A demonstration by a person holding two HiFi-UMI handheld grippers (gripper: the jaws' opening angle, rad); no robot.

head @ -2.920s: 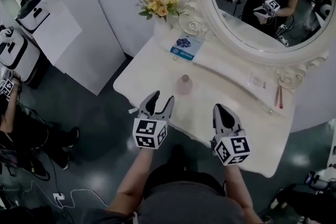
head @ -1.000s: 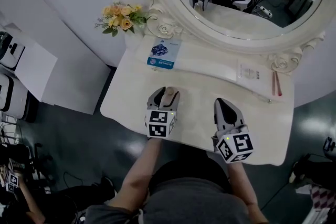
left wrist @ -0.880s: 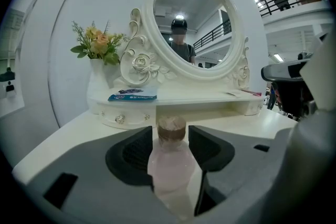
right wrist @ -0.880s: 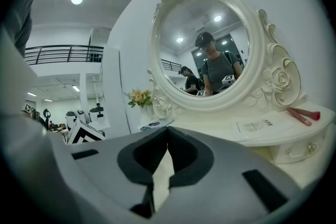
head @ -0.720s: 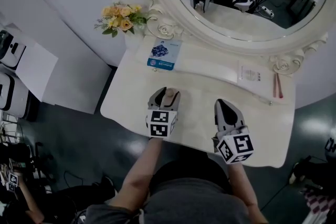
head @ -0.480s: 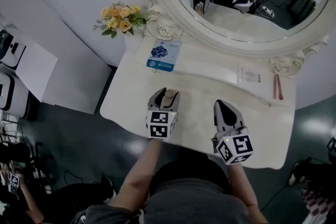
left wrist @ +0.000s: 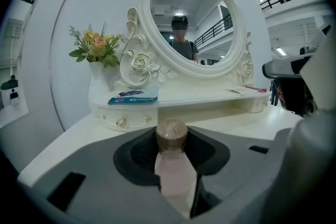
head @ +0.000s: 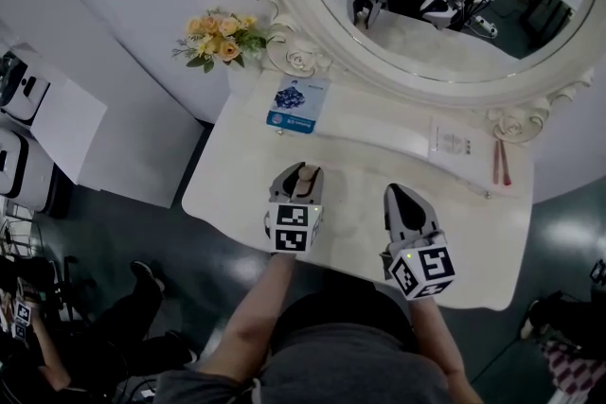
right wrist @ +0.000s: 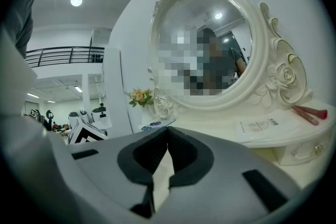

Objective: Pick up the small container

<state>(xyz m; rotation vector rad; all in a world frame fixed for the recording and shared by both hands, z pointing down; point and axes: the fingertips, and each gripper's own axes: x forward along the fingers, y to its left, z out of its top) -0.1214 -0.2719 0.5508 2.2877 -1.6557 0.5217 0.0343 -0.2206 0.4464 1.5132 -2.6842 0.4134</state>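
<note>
Left gripper (left wrist: 172, 139): jaws closing on the container (left wrist: 175, 178); pads against its sides; a thin dark slit shows low on one side
Container: small, pale pink, brown cap (left wrist: 171, 135); upright between the left gripper's jaws, cap level with the jaw tips; over the front left part of the bench (head: 365, 161); base hidden, so contact with the bench cannot be told
Right gripper (right wrist: 168, 132): clenched, tips meeting; nothing between the jaws; over the front right part of the bench, well apart from the container
Bench: white, ornate; front surface bare apart from the container
Shelf (head: 379, 123): raised ledge at the back of the bench, below the mirror (head: 426, 85); small drawer knobs on its front in the left gripper view
Blue packet (head: 298, 103): flat on the left end of the shelf
Leaflet (head: 450, 142): flat on the right part of the shelf
Red sticks (head: 498, 164): two, side by side, just right of the leaflet
Flowers (head: 220, 40): yellow and orange bunch in a white vase at the back left corner, beside the mirror frame
Mirror: oval, carved white frame with roses; reflects the person and both grippers
</note>
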